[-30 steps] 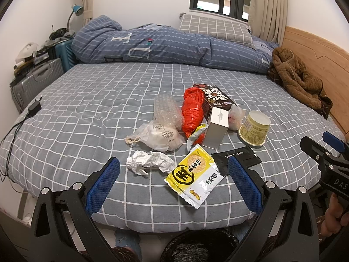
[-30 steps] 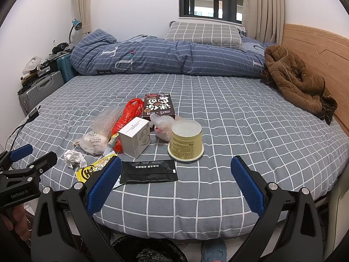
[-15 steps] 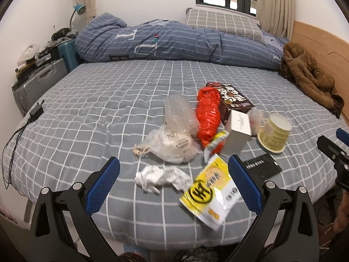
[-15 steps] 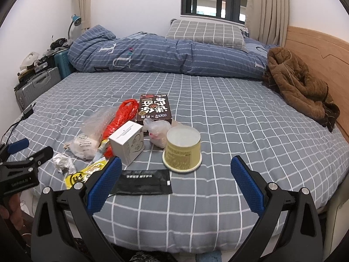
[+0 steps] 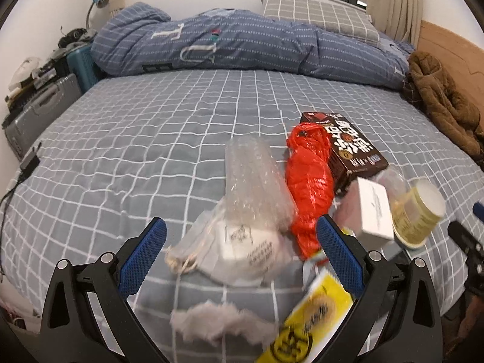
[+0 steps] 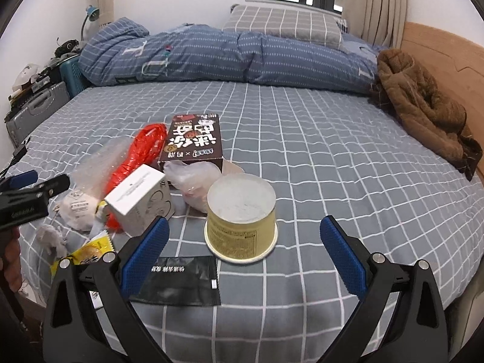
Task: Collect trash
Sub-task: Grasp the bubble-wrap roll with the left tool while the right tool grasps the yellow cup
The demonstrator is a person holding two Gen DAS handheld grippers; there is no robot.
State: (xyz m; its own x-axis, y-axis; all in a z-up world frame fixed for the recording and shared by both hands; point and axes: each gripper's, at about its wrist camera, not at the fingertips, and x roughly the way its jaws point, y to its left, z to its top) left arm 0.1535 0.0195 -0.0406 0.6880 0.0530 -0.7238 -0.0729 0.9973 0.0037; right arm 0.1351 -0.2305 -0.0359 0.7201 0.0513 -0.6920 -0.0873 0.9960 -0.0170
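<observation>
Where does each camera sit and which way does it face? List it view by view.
Left wrist: on the left gripper, open, facing the headboard end over the bagged mask; its own blue fingers show.
Right wrist: on the right gripper, open, facing the yellow cup; its own fingers and the left gripper show.
Shared: red bag, brown box, white box.

Left gripper [image 5: 240,255] hangs spread above bagged mask [image 5: 242,252].
</observation>
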